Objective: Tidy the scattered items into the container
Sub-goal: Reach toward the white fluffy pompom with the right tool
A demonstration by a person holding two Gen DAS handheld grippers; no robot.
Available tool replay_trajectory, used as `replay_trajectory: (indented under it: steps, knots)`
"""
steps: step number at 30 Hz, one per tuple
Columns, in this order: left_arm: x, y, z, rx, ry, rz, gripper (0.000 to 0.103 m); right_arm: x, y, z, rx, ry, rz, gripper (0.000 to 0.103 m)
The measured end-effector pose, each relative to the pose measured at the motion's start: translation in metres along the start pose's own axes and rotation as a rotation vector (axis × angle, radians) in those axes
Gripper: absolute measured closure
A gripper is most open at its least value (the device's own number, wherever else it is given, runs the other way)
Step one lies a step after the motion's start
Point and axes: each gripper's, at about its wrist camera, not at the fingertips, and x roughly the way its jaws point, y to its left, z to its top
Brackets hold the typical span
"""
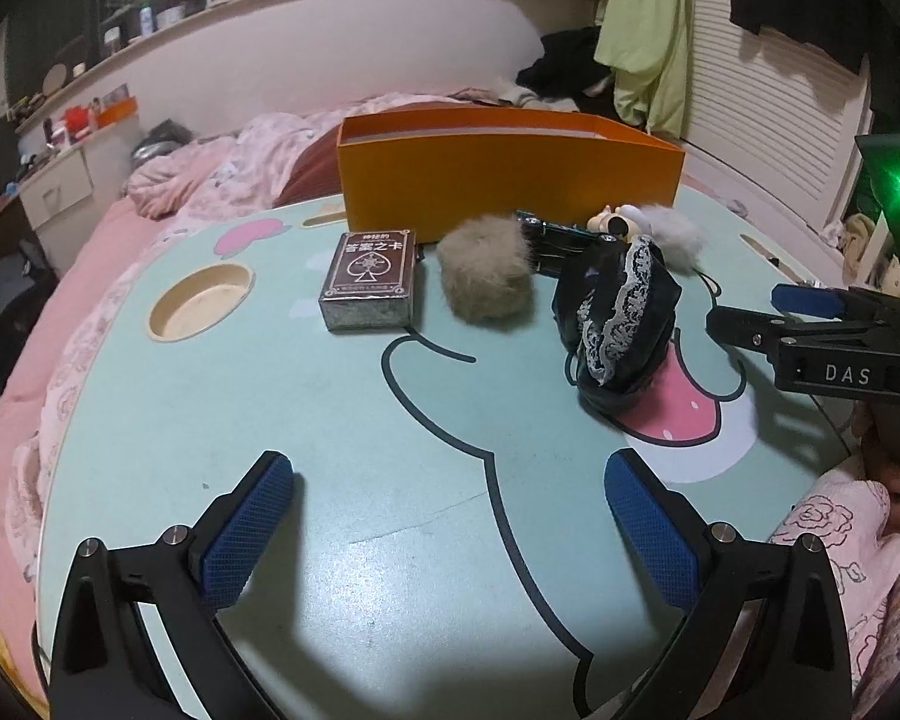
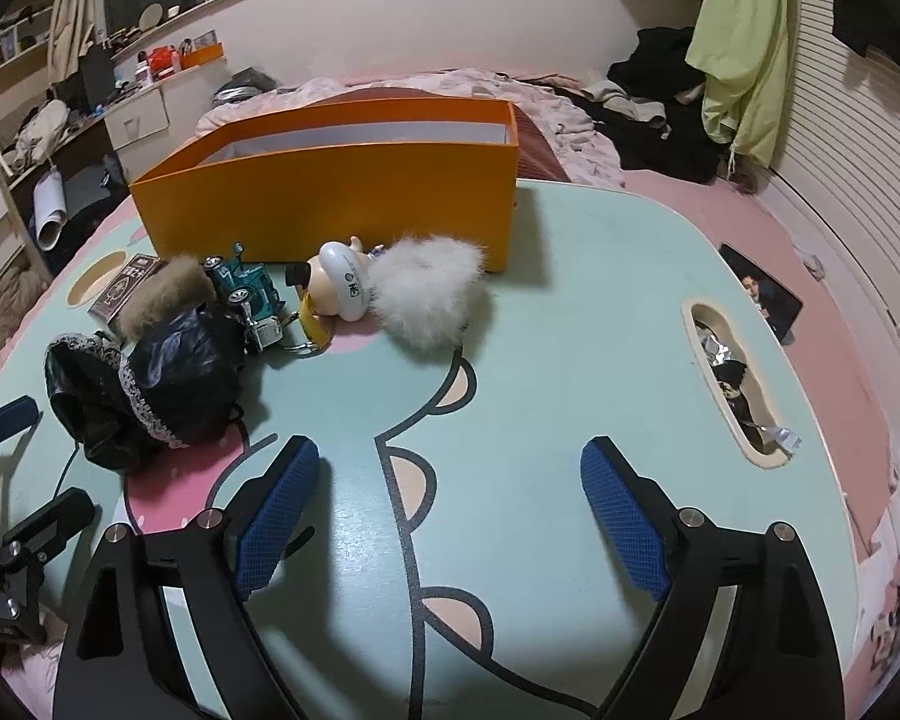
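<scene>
Your left tongs (image 1: 448,507) gape wide over bare worktop (image 1: 342,420), holding nothing. Your right tongs (image 2: 450,495) are spread too, also empty. Ahead lie the card box (image 1: 369,279), fur balls (image 1: 485,273), black pouch (image 2: 150,387), toy car (image 2: 252,294) and figurine (image 2: 339,282), before the orange box (image 2: 342,192).

Near half of table (image 2: 540,360) bare, free room for both grippers. Items crowd along front of orange box (image 2: 342,192): card box (image 1: 369,282), brown puff (image 1: 486,276), toy car (image 2: 249,297), doll (image 2: 339,282), white puff (image 2: 429,291), black pouch (image 2: 150,384). Box top open.
</scene>
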Motion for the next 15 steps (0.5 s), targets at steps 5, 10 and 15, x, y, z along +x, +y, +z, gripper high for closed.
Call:
replay_trajectory:
  steps: [5,10,15]
  knots:
    - [-0.001,0.001,-0.002,0.002,-0.016,-0.008,0.000,0.001,0.000,0.006,0.003,0.026,-0.019,0.013]
    - [-0.001,0.000,-0.001,0.002,-0.017,-0.008,0.000,0.008,0.004,0.034,-0.089,0.065,-0.002,0.013]
    - [-0.001,0.000,-0.001,0.002,-0.017,-0.008,0.000,0.019,0.007,0.058,-0.190,0.030,-0.017,0.013]
